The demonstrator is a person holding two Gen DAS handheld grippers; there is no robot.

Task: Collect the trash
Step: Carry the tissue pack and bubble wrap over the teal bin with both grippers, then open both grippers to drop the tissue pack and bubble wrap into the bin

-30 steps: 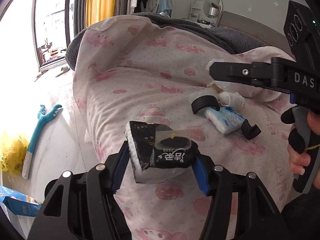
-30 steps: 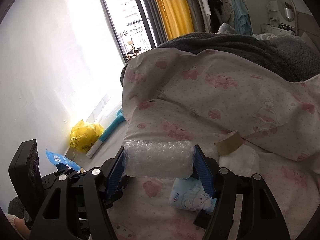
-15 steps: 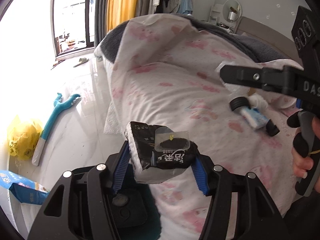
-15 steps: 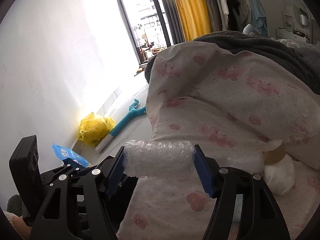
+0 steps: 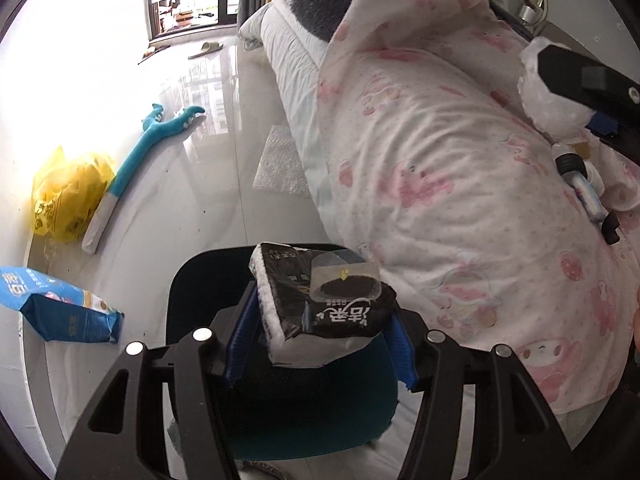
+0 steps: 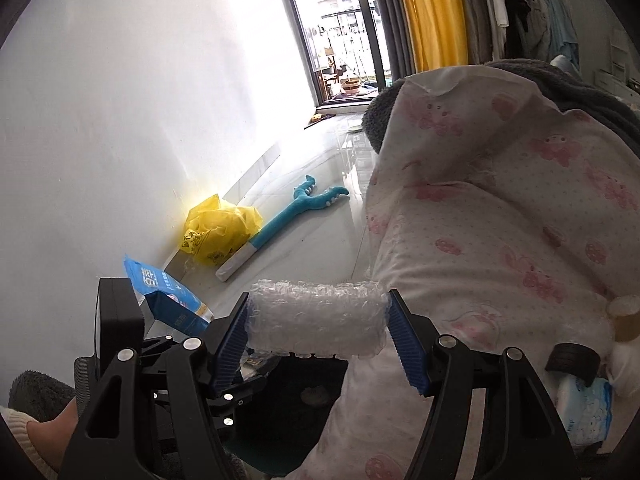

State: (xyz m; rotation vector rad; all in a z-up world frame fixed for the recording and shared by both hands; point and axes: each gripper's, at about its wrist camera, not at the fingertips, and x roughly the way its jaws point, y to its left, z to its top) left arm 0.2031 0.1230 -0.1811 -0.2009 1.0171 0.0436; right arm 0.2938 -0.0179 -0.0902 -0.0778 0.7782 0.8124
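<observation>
One glossy pale floor (image 5: 224,184) beside pink-print bedding (image 5: 460,200).

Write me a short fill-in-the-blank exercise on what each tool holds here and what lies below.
1. The left tool is shut on a black ____ pack.
2. The right tool grips a roll of ____ wrap.
3. Below the left tool's load is the dark ____, standing on the floor beside the bed.
4. By the wall lies a crumpled ____ plastic bag.

Missing words: tissue; bubble; bin; yellow

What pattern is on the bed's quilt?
White quilt with tiny pink dots and pink cartoon figures, clearest in the left wrist view.
</observation>
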